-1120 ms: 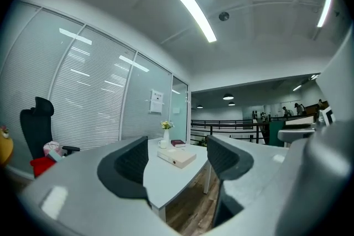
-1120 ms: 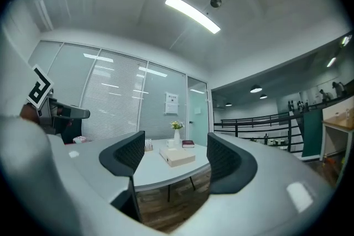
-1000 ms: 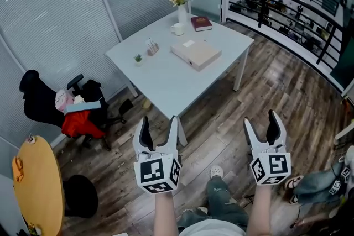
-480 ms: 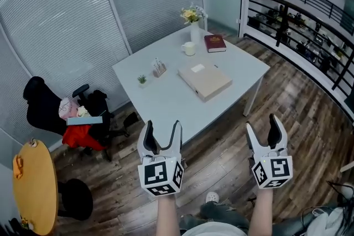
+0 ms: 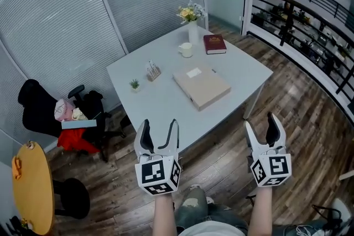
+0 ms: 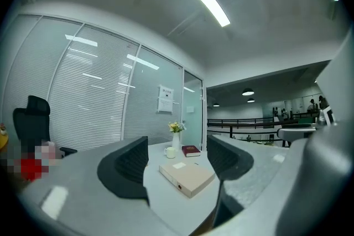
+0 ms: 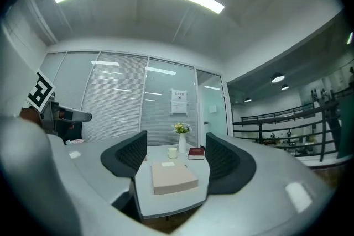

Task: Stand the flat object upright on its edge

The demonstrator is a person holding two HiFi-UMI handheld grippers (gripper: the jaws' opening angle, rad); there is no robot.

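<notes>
Though flat, probable binder [image 5: 202,86] beyond tools [image 5: 160,125] [image 5: 259,122]

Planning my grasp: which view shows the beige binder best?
The head view: the whole binder lies flat on the table, seen from above. Both gripper views show it small, from a low, near edge-on angle.

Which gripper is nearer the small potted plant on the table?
Left. The left gripper is short of the table, roughly in line with the plant; the right gripper is well off to the right.
</notes>
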